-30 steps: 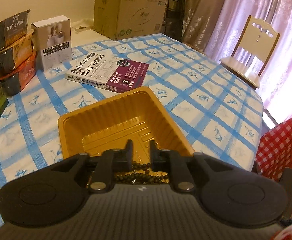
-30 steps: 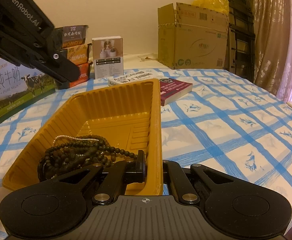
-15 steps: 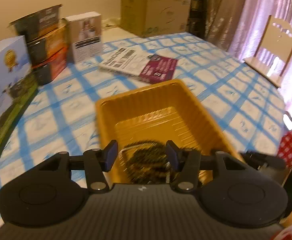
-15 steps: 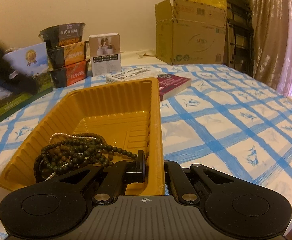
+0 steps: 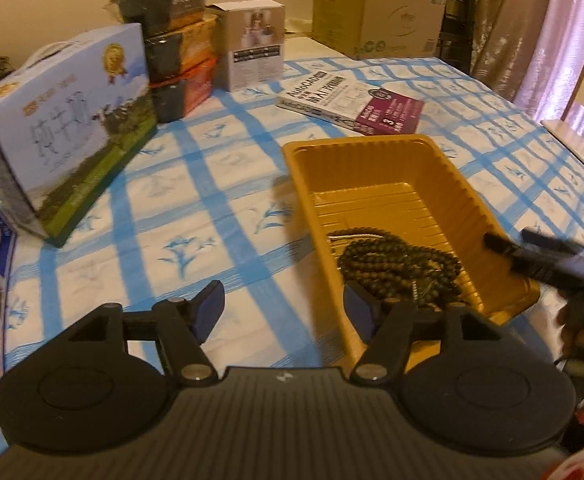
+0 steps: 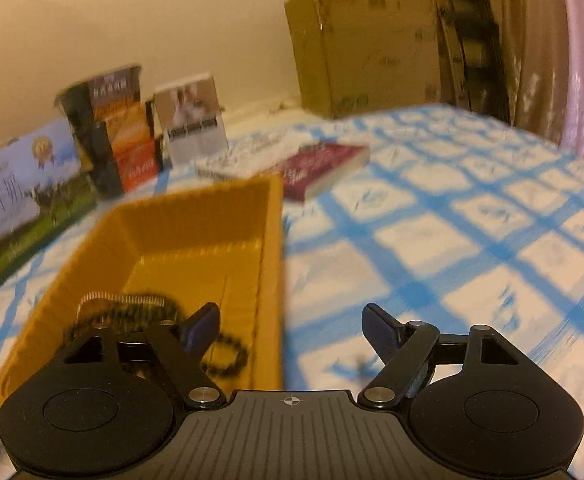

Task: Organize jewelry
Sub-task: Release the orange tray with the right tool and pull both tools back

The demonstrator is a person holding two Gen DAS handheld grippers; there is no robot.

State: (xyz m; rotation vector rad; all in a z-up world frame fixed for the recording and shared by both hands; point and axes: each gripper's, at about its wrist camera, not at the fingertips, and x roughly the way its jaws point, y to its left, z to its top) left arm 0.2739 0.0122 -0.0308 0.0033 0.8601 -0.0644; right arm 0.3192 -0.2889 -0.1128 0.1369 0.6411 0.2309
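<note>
Both claws are opening and grasp nothing: left claw (image 5: 282,308), right claw (image 6: 290,322). Dark bead strands (image 5: 400,264) lie at the near end of the yellow tray (image 5: 372,168).

My left gripper (image 5: 284,308) hangs over the checked tablecloth (image 5: 196,216) with its jaws opening and nothing between them. Its right finger (image 5: 358,308) overlaps the near left corner of the yellow tray (image 5: 372,164). Dark bead strands (image 5: 400,266) lie heaped in the tray's near end. My right gripper (image 5: 532,248), blurred, sits at the tray's right rim. A book (image 5: 352,100) lies just beyond the tray.
</note>
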